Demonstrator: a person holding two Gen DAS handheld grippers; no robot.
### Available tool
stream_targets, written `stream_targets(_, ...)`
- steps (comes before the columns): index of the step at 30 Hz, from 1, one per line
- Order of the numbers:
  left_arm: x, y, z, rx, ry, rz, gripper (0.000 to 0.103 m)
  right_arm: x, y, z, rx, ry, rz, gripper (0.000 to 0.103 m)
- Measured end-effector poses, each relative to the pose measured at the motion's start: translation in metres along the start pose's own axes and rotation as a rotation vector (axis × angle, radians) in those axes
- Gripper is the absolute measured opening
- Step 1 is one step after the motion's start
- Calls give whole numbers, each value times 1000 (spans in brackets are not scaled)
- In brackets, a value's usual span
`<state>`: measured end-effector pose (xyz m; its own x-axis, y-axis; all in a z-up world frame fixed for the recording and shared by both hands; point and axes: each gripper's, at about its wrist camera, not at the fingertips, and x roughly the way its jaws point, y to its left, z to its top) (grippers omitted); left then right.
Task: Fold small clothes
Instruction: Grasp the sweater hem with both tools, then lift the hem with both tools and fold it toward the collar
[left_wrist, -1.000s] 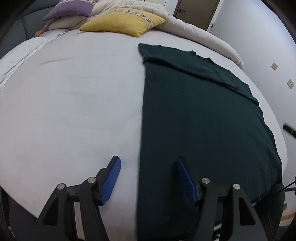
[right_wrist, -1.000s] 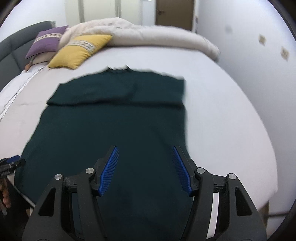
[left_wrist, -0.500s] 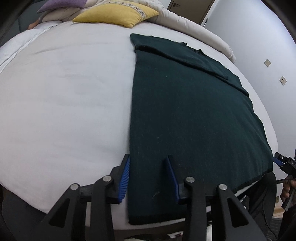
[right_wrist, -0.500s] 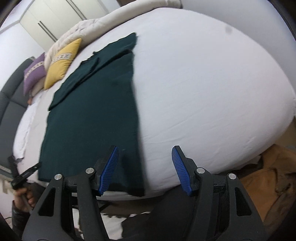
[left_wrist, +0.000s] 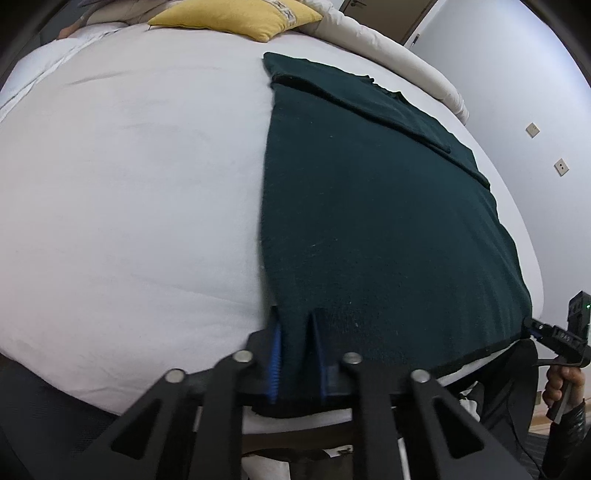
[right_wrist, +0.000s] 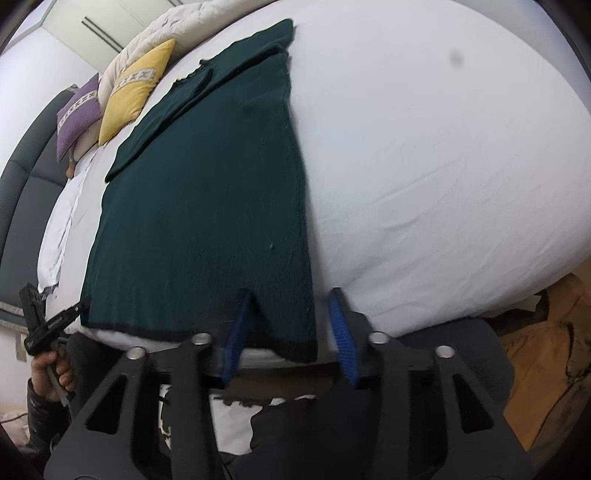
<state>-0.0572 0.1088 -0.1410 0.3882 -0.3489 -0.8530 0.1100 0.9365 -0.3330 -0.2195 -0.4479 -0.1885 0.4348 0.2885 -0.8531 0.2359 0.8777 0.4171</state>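
Both grippers have dropped to the hem corners of the dark green sweater (left_wrist: 376, 221) on the bed (left_wrist: 129, 184): left gripper (left_wrist: 297, 354) pinching fabric, right gripper (right_wrist: 290, 332) spread around its corner, ready to lift and fold.

I see the sweater (left_wrist: 369, 221) lying flat on the bed (left_wrist: 129, 184), hem at the near edge, pillows (right_wrist: 133, 88) behind it at the headboard (right_wrist: 22, 177).

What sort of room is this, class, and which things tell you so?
Most likely a bedroom: a bed with a white sheet, a yellow pillow and a purple pillow by a padded headboard, and a rolled duvet.
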Motion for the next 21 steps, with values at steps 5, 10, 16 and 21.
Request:
stream_targets(5, -5, 3, 0, -15, -7, -31, 9, 5, 3, -6, -8, 26, 23, 7)
stream_targets(10, -20, 11, 2, -77, -34, -118, 9, -9, 5, -3, 23, -20, 94, 6)
stream_targets(16, -39, 20, 11, -154, -87, -231, 9, -31, 19, 10, 46, -88, 203, 6)
stream_targets(21, -50, 21, 24, -192, -120, -296, 8, -41, 34, 25, 52, -130, 253, 6)
